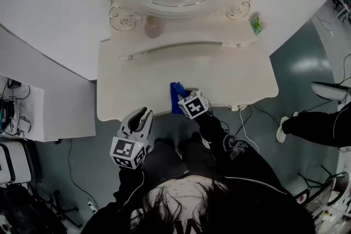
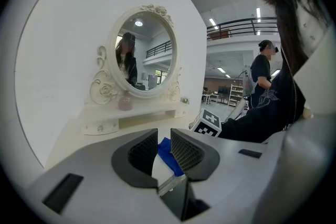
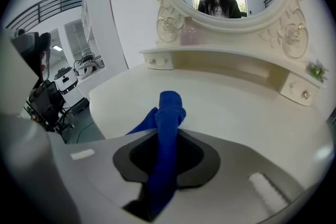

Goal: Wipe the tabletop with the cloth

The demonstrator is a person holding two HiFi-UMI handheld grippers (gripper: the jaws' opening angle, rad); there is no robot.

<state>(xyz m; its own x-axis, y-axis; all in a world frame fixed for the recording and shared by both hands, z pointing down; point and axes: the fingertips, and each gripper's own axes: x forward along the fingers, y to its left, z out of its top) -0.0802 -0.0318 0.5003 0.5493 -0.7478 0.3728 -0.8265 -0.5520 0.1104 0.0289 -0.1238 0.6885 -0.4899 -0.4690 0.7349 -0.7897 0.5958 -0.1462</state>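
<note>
Obs: right gripper (image 3: 168,150) clamped mid-bunch on blue terry cloth (image 3: 169,107) (limp, light; hold looks sound); left gripper (image 2: 164,150) jaws apart, empty.

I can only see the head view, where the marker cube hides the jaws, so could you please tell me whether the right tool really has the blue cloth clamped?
Observer: Yes. In the right gripper view, the right tool is shut on the cloth, which sticks out past its tips as a rolled fold.
Operator: Thank you. And is the other one carrying anything?
Observer: No. The left gripper view shows the left tool with its jaws apart and nothing between them. The cloth only shows through the gap, farther off.
</note>
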